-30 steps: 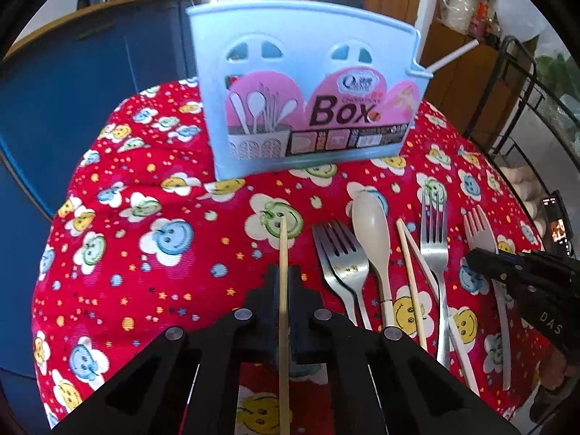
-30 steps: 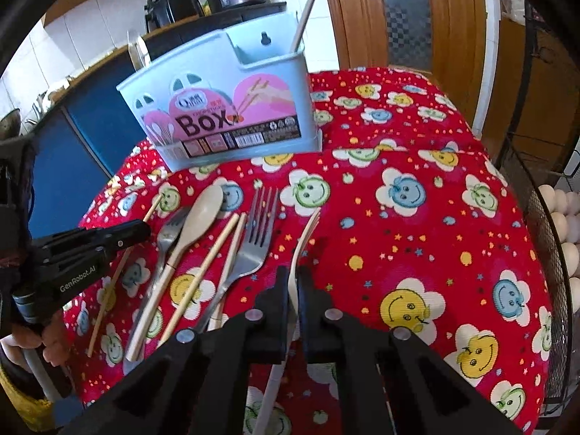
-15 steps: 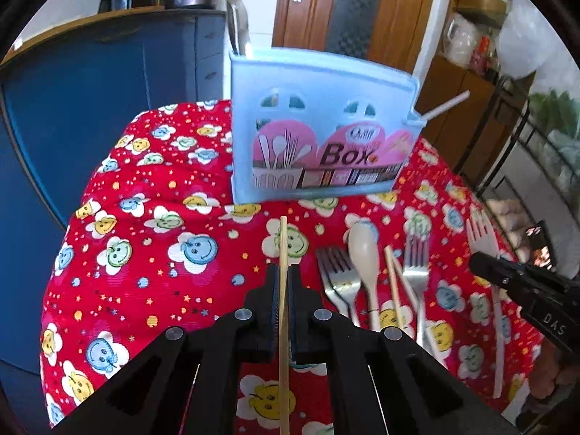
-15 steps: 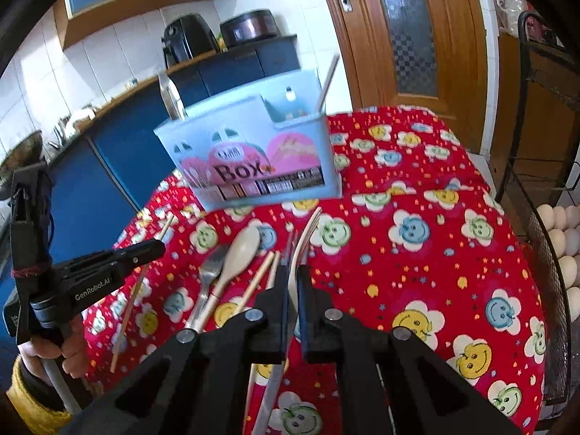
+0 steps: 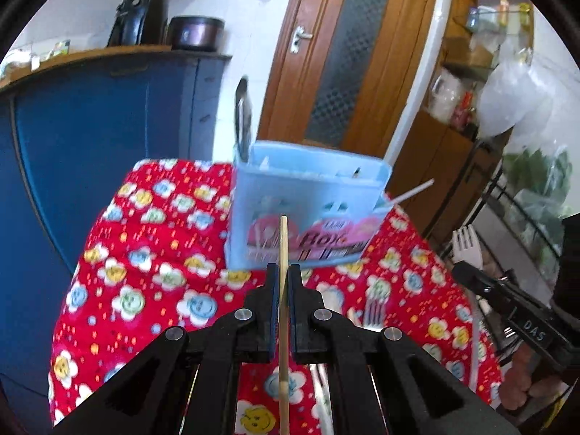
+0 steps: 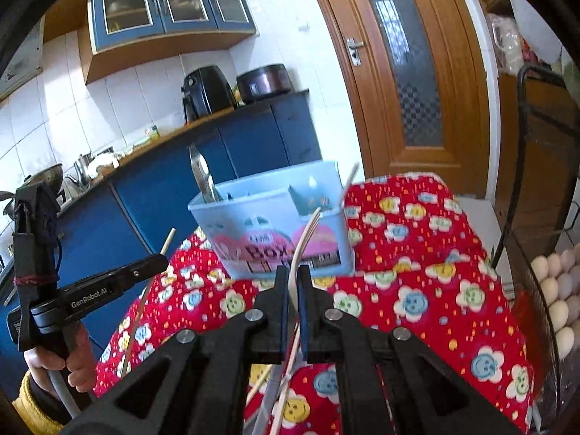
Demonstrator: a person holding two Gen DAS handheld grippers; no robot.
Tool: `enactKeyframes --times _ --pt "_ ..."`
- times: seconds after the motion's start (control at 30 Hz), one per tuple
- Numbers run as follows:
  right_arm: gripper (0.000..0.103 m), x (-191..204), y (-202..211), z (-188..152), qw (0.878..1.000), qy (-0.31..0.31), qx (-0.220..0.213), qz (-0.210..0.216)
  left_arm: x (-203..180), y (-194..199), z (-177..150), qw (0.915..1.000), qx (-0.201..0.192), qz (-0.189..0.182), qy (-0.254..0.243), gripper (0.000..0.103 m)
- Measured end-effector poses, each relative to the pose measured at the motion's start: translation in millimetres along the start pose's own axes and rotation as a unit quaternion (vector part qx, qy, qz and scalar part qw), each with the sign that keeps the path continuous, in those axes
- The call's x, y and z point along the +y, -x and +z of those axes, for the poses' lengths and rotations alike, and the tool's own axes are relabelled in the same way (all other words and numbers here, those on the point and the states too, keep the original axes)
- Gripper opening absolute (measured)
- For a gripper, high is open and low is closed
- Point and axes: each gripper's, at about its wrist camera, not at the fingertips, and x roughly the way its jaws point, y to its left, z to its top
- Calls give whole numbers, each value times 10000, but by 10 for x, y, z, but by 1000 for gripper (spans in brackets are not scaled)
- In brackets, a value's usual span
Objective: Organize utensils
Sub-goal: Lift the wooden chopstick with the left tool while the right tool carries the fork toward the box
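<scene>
Left gripper [image 5: 283, 282] pinches a wooden chopstick [image 5: 283, 253] and right gripper [image 6: 293, 284] pinches a white plastic fork [image 6: 302, 239], each utensil's long axis running forward along the fingers. Straight ahead of both, on the red tablecloth [image 5: 145, 253], stands the blue utensil box [image 5: 308, 199], open-topped; neither arm looks clearly nearer.

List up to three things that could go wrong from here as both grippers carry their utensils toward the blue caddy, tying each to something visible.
1. The left gripper pinches the thin chopstick at one spot only, so it may pivot or slip.
2. The right gripper holds the white fork close by; the two tools could collide above the blue caddy.
3. A metal utensil already stands in the caddy and could block an insertion.
</scene>
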Motion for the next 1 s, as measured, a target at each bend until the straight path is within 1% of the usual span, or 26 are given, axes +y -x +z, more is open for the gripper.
enactKeyframes --times 0.23,0.5,0.6,0.73,1.0 --pt "6 60 -65 246 9995 77 -306 10 -73 16 276 9992 -400 -34 -1 4" --pt "6 101 -200 609 9969 361 -687 -121 -109 -95 713 9966 -820 52 -54 4" --pt "6 87 -281 734 9960 411 -782 -133 -132 -131 866 9947 -1011 119 -120 4" --pt "6 42 -446 891 9951 426 -882 -164 -137 -216 1049 9923 -1225 132 -87 4" --pt "6 -74 -743 1119 9930 430 -1051 -319 -126 -440 1399 9840 -1753 328 -8 4"
